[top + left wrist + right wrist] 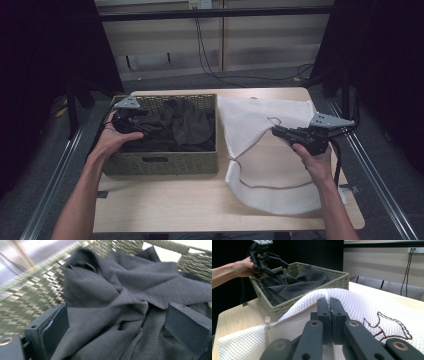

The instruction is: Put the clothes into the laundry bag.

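Laundry loading looks to be the job. High view: a rectangular olive woven basket (162, 162) sits at nine o'clock on the pale wooden tabletop (175, 210), holding a crumpled dark grey cloth garment (182, 125); a white mesh laundry bag (260, 150) lies at three o'clock. The left gripper (122, 120) hovers over the basket's left end; the right gripper (282, 132) rests on the bag.

Left gripper view: its jaws stand spread above the garment's folds, touching nothing.

Right gripper view: jaws pressed together, pinching the bag's mesh (352, 302) near its zipper edge.

The step in hand seems reaching for the garment; next, lower and close on a fold.
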Available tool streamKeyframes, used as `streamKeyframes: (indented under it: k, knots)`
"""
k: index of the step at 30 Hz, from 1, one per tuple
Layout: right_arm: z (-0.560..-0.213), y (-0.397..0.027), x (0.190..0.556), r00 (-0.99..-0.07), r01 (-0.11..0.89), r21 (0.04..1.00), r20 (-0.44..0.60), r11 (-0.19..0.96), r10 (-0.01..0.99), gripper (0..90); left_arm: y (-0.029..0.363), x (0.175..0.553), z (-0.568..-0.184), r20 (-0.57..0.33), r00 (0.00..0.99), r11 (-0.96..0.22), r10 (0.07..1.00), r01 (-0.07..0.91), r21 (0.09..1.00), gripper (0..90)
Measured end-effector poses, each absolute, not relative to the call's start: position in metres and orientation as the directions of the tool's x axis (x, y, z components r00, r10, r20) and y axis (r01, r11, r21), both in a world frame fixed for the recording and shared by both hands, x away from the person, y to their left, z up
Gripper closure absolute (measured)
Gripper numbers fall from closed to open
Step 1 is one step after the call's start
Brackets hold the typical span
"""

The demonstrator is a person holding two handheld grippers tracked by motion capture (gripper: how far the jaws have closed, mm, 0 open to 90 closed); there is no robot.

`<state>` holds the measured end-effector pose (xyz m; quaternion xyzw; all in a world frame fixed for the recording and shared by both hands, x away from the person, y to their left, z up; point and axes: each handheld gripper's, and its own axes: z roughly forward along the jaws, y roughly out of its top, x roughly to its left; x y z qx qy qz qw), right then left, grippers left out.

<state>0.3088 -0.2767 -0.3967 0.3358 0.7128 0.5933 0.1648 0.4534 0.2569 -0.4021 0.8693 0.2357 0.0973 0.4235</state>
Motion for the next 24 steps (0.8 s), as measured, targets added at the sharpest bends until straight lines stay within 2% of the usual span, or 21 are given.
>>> streamKeyframes:
  k: [7, 14, 17, 21, 24]
  knots:
    - [-0.398, -0.277, 0.310, -0.720, 0.287, 0.955, 0.163, 0.075, 0.675, 88.6, 0.250, 0.464, -0.420, -0.107, 0.878, -0.568, 0.466, 0.390, 0.724, 5.7]
    - [-0.400, -0.274, 0.312, -0.722, 0.295, 0.952, 0.165, 0.083, 0.671, 88.5, 0.240, 0.465, -0.430, -0.149, 0.904, -0.636, 0.400, 0.391, 0.665, 3.5]
    - [-0.401, -0.273, 0.312, -0.720, 0.291, 0.953, 0.157, 0.089, 0.676, 88.5, 0.234, 0.466, -0.434, -0.137, 0.908, -0.670, 0.396, 0.387, 0.633, 0.1]
    - [-0.401, -0.272, 0.313, -0.717, 0.298, 0.950, 0.159, 0.092, 0.679, 88.5, 0.225, 0.464, -0.440, -0.076, 0.936, -0.752, 0.345, 0.324, 0.575, 0.0]
    - [-0.402, -0.271, 0.313, -0.719, 0.303, 0.948, 0.161, 0.095, 0.676, 88.5, 0.222, 0.463, -0.443, -0.066, 0.936, -0.763, 0.347, 0.322, 0.560, 0.0]
